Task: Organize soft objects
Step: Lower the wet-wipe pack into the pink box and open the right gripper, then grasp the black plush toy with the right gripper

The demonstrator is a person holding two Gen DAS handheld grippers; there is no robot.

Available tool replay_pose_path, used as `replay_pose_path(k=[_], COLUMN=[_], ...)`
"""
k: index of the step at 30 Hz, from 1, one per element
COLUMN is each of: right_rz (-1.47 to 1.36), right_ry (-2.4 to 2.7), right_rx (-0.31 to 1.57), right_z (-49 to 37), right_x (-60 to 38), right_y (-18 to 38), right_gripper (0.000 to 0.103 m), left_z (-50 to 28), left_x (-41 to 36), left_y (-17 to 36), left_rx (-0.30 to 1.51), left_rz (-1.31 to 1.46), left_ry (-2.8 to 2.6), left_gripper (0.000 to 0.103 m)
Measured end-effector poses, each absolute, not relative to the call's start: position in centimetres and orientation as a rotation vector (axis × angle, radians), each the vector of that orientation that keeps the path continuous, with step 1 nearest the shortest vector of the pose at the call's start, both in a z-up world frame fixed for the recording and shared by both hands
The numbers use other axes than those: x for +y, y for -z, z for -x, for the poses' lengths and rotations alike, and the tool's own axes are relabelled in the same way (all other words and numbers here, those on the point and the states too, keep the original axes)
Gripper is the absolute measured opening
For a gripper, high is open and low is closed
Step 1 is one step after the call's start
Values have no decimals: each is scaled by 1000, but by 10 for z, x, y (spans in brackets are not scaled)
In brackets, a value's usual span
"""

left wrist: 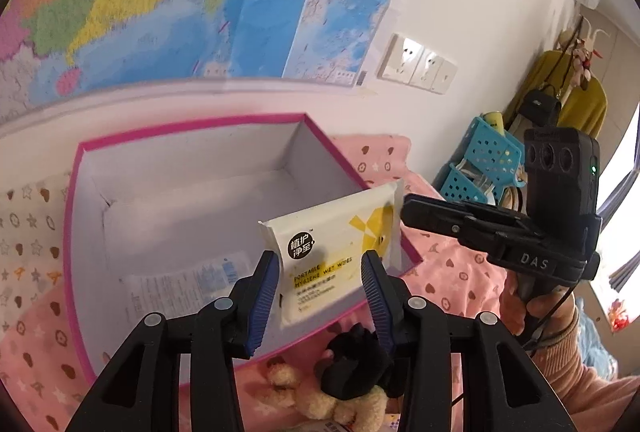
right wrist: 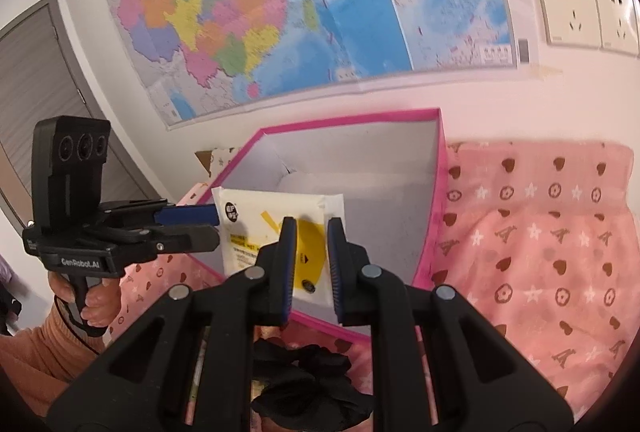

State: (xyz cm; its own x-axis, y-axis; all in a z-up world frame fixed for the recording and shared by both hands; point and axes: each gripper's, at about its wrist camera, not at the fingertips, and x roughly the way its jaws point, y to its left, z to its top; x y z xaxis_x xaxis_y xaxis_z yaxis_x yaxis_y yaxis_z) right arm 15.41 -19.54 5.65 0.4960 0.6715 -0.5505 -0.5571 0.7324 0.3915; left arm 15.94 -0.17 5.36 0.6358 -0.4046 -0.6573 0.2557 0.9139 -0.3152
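Note:
A white and yellow pack of wet wipes [left wrist: 336,252] hangs over the open pink-rimmed box [left wrist: 192,136]. My right gripper [right wrist: 312,252] is shut on the pack's [right wrist: 276,228] yellow end and holds it above the box's [right wrist: 348,120] near edge. It shows from the side in the left wrist view [left wrist: 404,208]. My left gripper [left wrist: 320,284] is open, its fingers either side of the pack's lower end without closing on it; it shows at the pack's left edge in the right wrist view [right wrist: 212,222]. A flat white packet [left wrist: 180,284] lies on the box floor.
The box sits on a pink patterned blanket [right wrist: 540,252] against a wall with a map [right wrist: 280,12]. A black scrunchie [right wrist: 304,380] and a beige plush toy [left wrist: 332,400] lie on the blanket in front of the box. A blue basket [left wrist: 484,160] stands at the right.

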Motion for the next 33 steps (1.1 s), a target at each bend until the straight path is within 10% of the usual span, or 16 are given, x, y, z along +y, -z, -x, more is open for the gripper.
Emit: replay_pose_path(k=[19, 33], right_rz=[-137, -130], right_ry=[-668, -796], right_rx=[781, 677], right_z=[-164, -97], right_x=[-189, -207], right_y=[-38, -68], right_gripper=[19, 59], left_z=[-192, -120], left_x=[-3, -15], left_y=[-16, -44], left_rx=[891, 727], left_rz=[201, 76], left_ry=[280, 309], left_gripper=[43, 62])
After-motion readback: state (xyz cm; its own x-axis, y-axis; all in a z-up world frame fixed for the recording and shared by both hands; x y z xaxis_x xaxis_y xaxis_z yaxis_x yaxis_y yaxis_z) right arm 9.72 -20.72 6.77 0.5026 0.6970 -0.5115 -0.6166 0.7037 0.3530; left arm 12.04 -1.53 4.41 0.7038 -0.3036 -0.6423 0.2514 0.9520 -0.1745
